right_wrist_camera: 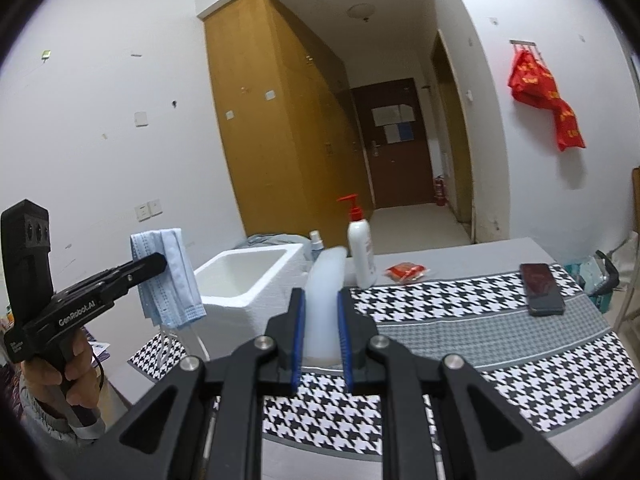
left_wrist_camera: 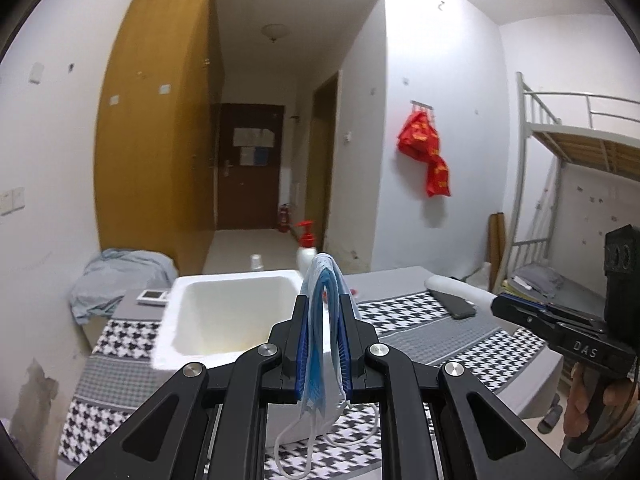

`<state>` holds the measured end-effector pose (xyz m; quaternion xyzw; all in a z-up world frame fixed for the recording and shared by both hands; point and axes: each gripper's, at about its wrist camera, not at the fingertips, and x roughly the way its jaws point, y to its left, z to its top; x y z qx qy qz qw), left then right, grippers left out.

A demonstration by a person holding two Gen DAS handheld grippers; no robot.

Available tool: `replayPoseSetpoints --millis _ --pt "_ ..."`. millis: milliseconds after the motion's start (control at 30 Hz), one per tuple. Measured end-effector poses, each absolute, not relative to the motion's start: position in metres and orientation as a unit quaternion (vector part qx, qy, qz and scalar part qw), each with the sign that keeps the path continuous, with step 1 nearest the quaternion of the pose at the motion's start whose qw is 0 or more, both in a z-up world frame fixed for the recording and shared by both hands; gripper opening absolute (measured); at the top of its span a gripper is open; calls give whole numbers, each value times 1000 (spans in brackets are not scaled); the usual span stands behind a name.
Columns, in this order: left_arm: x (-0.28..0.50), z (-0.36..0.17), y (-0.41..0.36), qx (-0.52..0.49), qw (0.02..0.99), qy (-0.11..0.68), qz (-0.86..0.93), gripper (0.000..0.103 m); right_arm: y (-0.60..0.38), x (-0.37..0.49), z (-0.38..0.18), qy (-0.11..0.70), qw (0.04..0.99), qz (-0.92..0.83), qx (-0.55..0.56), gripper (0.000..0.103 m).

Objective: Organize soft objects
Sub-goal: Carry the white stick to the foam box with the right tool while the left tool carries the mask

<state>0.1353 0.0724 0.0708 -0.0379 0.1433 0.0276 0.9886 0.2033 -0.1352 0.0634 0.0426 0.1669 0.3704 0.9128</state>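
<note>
- We see the left hand-held gripper [left_wrist_camera: 323,312] pinching folded pale-blue face masks [left_wrist_camera: 320,344], white ear loops dangling.
- Right hand-held gripper [right_wrist_camera: 320,316] clamps a translucent white soft piece [right_wrist_camera: 322,304].

Dark phone [right_wrist_camera: 542,289] on houndstooth cloth [right_wrist_camera: 440,304], pump bottle [right_wrist_camera: 360,254] beside red packet [right_wrist_camera: 406,271].

My left gripper [left_wrist_camera: 324,300] raised, pointing slightly down, jaws clamped on blue face masks [left_wrist_camera: 320,344] draping below pads. My right gripper [right_wrist_camera: 322,300] likewise, jaws pinching white soft roll [right_wrist_camera: 324,304] between pads.
</note>
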Motion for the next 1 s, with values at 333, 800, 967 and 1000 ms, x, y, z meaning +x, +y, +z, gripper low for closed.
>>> replayPoseSetpoints --millis 333,800,967,1000 --pt "120 72 99 -43 986 140 78 14 -108 207 68 162 897 410 26 19" --pt "111 67 134 -57 977 142 147 14 -62 235 63 177 868 464 3 19" --pt "111 64 148 -60 974 144 164 14 -44 241 63 185 864 469 -5 19" --pt "110 63 150 -60 973 145 168 14 -39 242 64 185 862 471 -8 19"
